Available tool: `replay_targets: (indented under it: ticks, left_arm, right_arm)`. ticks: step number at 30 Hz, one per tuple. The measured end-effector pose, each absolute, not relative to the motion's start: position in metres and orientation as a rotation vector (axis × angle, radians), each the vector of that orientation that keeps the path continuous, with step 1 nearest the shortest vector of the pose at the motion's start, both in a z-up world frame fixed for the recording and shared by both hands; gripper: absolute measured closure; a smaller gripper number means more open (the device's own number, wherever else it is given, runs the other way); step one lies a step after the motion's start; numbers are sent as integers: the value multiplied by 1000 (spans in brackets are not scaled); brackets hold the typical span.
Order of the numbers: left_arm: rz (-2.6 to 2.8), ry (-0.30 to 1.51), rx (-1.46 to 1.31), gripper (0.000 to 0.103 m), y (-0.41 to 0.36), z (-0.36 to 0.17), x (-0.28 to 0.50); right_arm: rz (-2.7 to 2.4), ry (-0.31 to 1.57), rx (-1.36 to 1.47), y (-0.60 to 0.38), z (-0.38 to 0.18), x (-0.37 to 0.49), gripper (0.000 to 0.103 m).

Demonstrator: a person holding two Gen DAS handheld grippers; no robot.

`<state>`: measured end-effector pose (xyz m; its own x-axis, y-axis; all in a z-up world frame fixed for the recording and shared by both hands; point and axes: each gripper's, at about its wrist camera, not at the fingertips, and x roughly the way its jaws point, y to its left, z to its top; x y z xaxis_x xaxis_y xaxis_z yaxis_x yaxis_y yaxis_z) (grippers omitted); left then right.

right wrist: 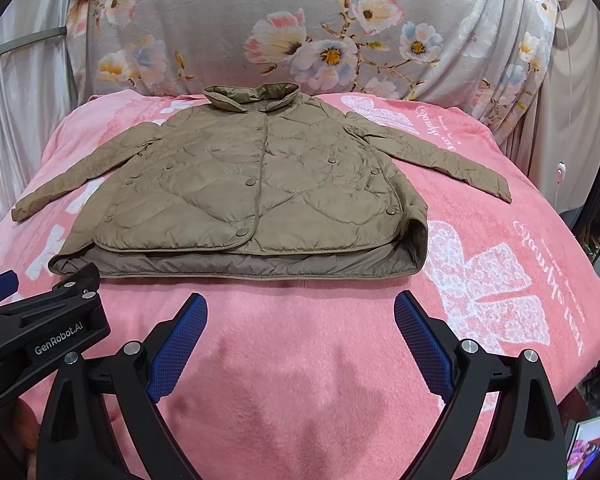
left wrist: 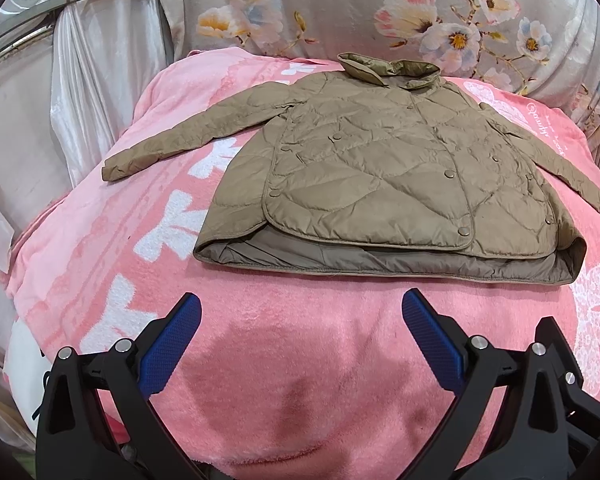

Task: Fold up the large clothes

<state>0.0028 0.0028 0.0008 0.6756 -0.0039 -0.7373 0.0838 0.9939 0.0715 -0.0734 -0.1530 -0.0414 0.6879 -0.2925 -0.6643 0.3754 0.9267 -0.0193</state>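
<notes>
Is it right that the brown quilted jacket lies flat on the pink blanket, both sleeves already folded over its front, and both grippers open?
Not quite. The jacket lies flat on the pink blanket, but both sleeves are spread outward, as the right wrist view shows. The left gripper and right gripper are open.

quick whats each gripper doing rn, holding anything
Left gripper: open, empty, short of the jacket.
Right gripper: open, empty.

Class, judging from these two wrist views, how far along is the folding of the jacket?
Done: the quilted jacket lies flat, front up and snapped shut, on the pink blanket, both sleeves spread out. In hand: nothing; the left gripper and right gripper hover open short of the hem. Left: every fold, since neither the sleeves nor the body are folded yet.
</notes>
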Motion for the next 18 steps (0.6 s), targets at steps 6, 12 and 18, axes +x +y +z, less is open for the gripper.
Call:
replay_targets:
  ticks: [6, 12, 18]
  left_arm:
    - [-50, 826, 98, 5, 7, 1, 4]
    - [-50, 825, 97, 5, 8, 2, 4]
    - [-50, 829, 95, 5, 10, 2, 4]
  right_arm:
    - [-375, 721, 122, -152, -41, -73, 10]
    - [-376, 721, 121, -152, -41, -73, 10]
    - [-374, 727, 125, -151, -42, -71, 10]
